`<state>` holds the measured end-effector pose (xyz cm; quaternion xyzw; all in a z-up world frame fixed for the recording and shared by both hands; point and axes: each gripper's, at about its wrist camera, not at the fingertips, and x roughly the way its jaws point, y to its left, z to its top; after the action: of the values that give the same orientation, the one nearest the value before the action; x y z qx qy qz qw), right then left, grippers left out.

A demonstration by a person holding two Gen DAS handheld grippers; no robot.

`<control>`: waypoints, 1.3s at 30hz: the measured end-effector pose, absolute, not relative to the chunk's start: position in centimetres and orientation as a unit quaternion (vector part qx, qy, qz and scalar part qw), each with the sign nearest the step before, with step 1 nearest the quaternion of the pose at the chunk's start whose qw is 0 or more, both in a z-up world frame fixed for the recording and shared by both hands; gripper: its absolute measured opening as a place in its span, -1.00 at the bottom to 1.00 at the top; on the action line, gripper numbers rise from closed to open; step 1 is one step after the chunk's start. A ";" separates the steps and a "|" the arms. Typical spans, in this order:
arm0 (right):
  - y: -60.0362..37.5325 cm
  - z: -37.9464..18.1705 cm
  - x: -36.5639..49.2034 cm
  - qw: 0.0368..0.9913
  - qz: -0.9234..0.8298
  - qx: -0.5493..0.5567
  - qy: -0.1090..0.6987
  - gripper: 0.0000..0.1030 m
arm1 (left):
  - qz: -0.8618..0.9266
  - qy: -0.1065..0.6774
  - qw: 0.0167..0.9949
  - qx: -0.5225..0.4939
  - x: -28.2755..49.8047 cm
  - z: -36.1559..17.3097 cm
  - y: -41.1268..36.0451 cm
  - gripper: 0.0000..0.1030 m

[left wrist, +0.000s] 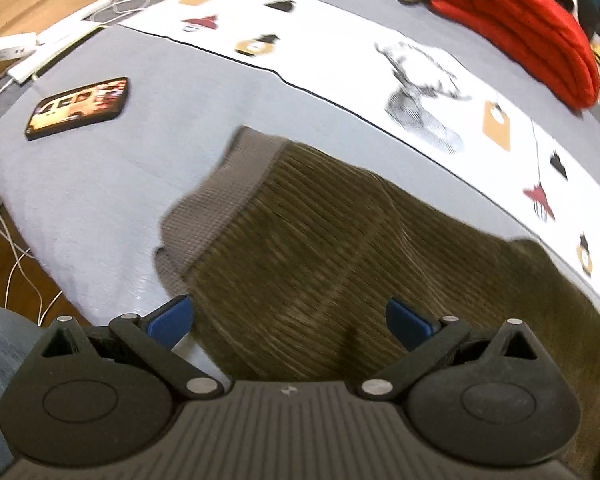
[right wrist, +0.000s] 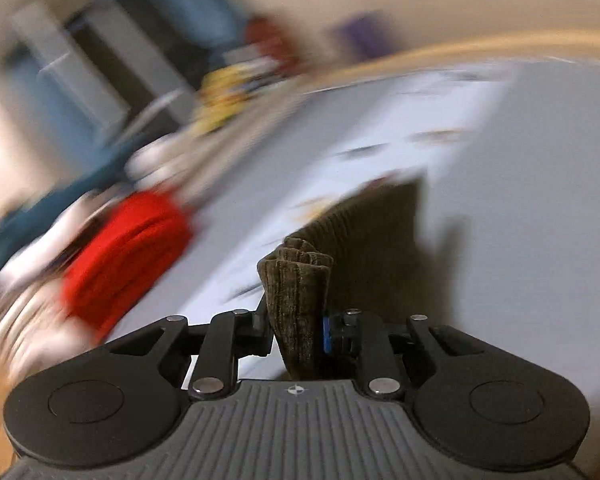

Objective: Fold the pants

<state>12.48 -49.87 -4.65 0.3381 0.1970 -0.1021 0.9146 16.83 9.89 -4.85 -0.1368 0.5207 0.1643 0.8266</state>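
The olive corduroy pants [left wrist: 340, 248] lie across the grey bed cover [left wrist: 112, 184] at the centre of the left wrist view, ribbed waistband [left wrist: 220, 184] toward the upper left. The left gripper [left wrist: 288, 320] hangs above them with jaws spread, holding nothing. The right gripper [right wrist: 298, 328] pinches a bunched fold of the pants. A phone [left wrist: 78, 108] lies upper left; a folded red blanket [left wrist: 528, 28] sits upper right, cut off by the frame. The right wrist view is heavily blurred.

a bedroom: bed [left wrist: 100, 184], folded blankets [left wrist: 516, 24].
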 end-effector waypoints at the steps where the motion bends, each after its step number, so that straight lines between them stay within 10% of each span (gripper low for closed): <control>1: -46.1 -4.6 13.6 0.925 -0.057 0.313 0.208 -0.55 | 0.167 0.518 0.827 -0.141 16.6 -4.6 10.5 1.00; 7: -26.4 -14.0 17.5 0.891 0.125 0.182 0.395 -0.55 | 0.175 0.515 0.827 -0.142 15.0 -4.4 12.6 1.00; 31: -24.7 -13.5 11.7 0.898 0.188 0.099 0.385 -0.54 | 0.166 0.519 0.829 -0.128 14.8 -5.5 12.0 1.00; 34: -24.9 -14.7 11.9 0.895 0.189 0.110 0.389 -0.34 | 0.160 0.526 0.825 -0.132 15.0 -5.6 11.6 1.00; 37: -25.5 -13.0 11.9 0.874 0.221 0.164 0.400 0.34 | 0.151 0.524 0.830 -0.114 15.1 -5.5 10.4 1.00; 39: -26.7 -12.0 11.7 0.864 0.234 0.209 0.394 0.34 | 0.142 0.524 0.833 -0.105 15.1 -5.4 9.5 1.00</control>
<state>11.66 -26.66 -12.01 0.2091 0.3940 0.2338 0.8640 15.13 9.53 -5.37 -0.1054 0.5236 0.1423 0.8333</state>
